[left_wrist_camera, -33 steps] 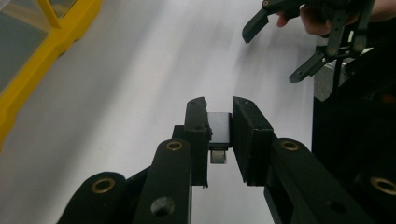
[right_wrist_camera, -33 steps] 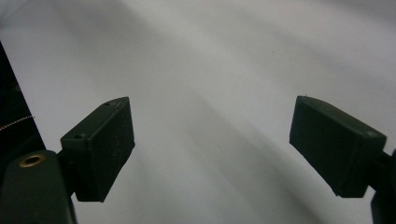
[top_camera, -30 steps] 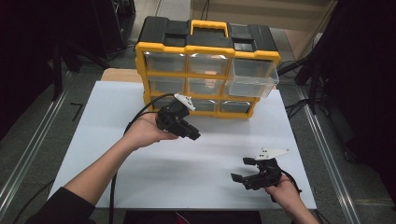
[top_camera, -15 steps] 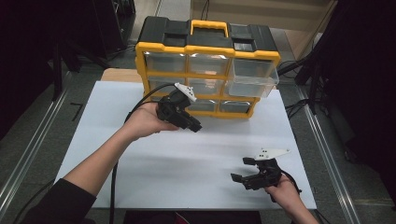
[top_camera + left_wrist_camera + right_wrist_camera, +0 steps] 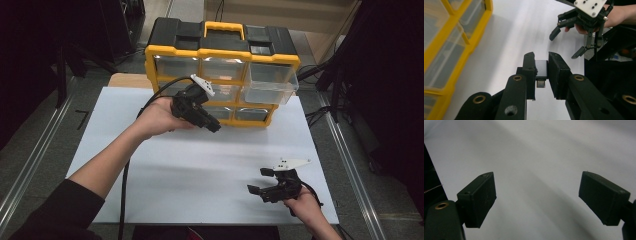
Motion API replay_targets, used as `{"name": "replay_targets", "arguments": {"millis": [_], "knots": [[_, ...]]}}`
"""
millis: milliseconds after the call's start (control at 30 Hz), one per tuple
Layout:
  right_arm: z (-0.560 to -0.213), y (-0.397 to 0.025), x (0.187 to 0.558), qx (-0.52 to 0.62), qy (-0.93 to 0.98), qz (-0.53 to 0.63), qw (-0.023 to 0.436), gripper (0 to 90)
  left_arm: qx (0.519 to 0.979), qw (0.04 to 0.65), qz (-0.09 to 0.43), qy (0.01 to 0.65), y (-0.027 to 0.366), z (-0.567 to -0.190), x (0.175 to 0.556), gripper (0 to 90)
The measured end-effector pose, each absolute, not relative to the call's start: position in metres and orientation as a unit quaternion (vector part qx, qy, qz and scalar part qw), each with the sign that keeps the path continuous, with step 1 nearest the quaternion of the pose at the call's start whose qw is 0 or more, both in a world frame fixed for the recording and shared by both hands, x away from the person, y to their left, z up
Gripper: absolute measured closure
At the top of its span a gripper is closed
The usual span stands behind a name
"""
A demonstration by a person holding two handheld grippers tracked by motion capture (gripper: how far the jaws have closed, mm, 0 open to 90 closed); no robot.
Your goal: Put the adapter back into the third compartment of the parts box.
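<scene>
Gripping one small black block (image 5: 541, 68), left tongs (image 5: 541, 72); right tongs (image 5: 537, 200) gaping.

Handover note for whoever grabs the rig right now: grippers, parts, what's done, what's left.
Left gripper: shut on a small black part with a metal end, looks like a USB-style plug; held above the white table just in front of the yellow drawer organizer.
Right gripper: open, holds nothing, low over the table's near right corner.
Organizer: top right drawer pulled out; the others look closed.
Done: part is picked up, one drawer is open.
Left, likely: put the part in the open drawer and push it shut.
</scene>
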State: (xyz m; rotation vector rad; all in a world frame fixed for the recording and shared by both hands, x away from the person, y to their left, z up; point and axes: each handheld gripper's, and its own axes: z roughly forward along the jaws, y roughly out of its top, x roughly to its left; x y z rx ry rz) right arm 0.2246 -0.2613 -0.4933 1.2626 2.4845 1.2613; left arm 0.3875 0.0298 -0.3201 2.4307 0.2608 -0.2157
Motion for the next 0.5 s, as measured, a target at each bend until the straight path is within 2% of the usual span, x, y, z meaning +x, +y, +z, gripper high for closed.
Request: {"name": "replay_targets", "arguments": {"millis": [500], "knots": [[-0.493,-0.262,0.225,0.413,0.811,0.412,0.042,12.6,0.937,0.333,-0.068,0.074,0.014,-0.280,0.393,77.7]]}}
